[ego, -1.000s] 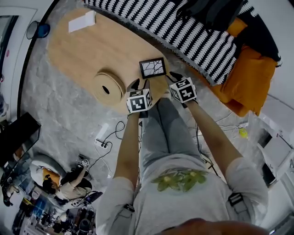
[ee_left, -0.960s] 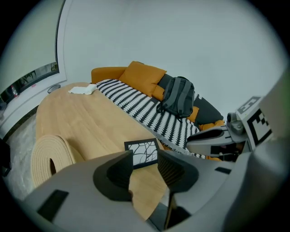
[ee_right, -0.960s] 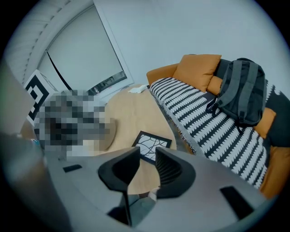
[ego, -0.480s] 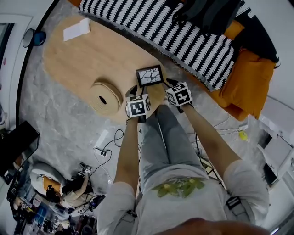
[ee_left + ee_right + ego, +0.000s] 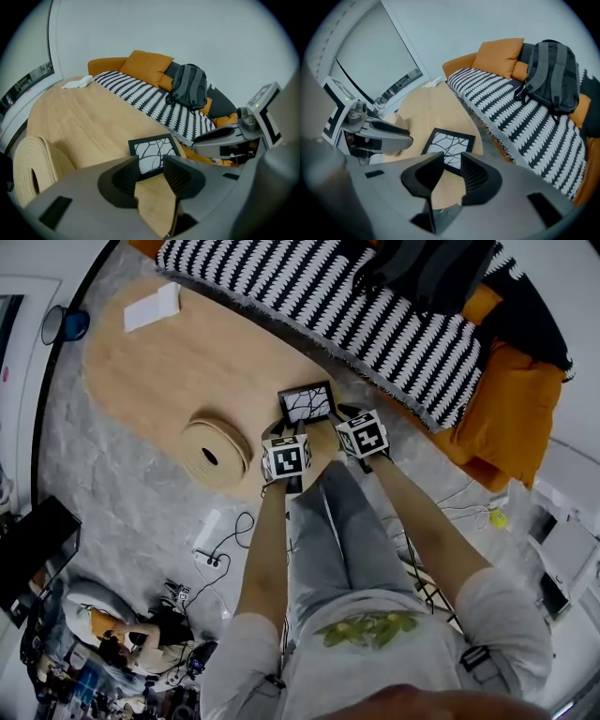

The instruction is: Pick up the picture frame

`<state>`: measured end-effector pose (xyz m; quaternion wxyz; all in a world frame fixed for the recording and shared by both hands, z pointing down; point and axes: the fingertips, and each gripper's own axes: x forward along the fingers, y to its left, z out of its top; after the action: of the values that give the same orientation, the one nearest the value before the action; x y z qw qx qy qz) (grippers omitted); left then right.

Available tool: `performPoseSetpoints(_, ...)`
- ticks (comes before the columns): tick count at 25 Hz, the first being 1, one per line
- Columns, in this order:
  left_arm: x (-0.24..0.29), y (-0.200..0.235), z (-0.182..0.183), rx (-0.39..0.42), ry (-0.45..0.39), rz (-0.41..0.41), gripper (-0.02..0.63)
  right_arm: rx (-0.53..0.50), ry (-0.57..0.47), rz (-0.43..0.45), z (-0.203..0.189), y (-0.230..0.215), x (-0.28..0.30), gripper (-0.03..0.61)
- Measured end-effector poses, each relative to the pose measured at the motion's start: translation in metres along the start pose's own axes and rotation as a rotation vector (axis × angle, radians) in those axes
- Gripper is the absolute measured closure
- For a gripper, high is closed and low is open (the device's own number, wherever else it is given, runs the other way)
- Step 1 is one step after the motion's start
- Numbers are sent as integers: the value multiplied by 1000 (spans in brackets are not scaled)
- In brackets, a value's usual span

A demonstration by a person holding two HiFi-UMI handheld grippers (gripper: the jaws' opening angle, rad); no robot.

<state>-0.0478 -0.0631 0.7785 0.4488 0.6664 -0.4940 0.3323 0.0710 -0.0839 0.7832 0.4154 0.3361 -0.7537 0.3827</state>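
Table [image 5: 169, 362]: picture frame [image 5: 307, 403] | left gripper [image 5: 150, 161] apart, empty | right gripper [image 5: 452, 158] just opening, empty

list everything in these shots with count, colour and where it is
picture frame: 1, black with white branch print, flat on table's near end
table: 1, light wood, oval, beside sofa
round coiled mat: 1, tan, table edge, left of frame
cloth: 1, white, table's far end
sofa: 1, orange
throw: 1, black-and-white, over sofa
backpack: 1, grey, on sofa
cushions: 2 visible, orange, beside backpack
power strip: 1, white, on grey floor
left hand-held gripper: 1, grey, open, empty, just short of frame
right hand-held gripper: 1, grey, jaws have just been opening, nothing between them
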Motion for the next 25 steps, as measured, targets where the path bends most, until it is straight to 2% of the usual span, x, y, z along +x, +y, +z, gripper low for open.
performPoseSetpoints(11, 35, 22, -1, -20, 15, 22, 446, 18, 38, -20, -5, -16, 35, 463)
performPoseSetpoints(25, 61, 36, -25, -37, 64, 41, 447, 15, 78, -46, -21, -26, 60, 457)
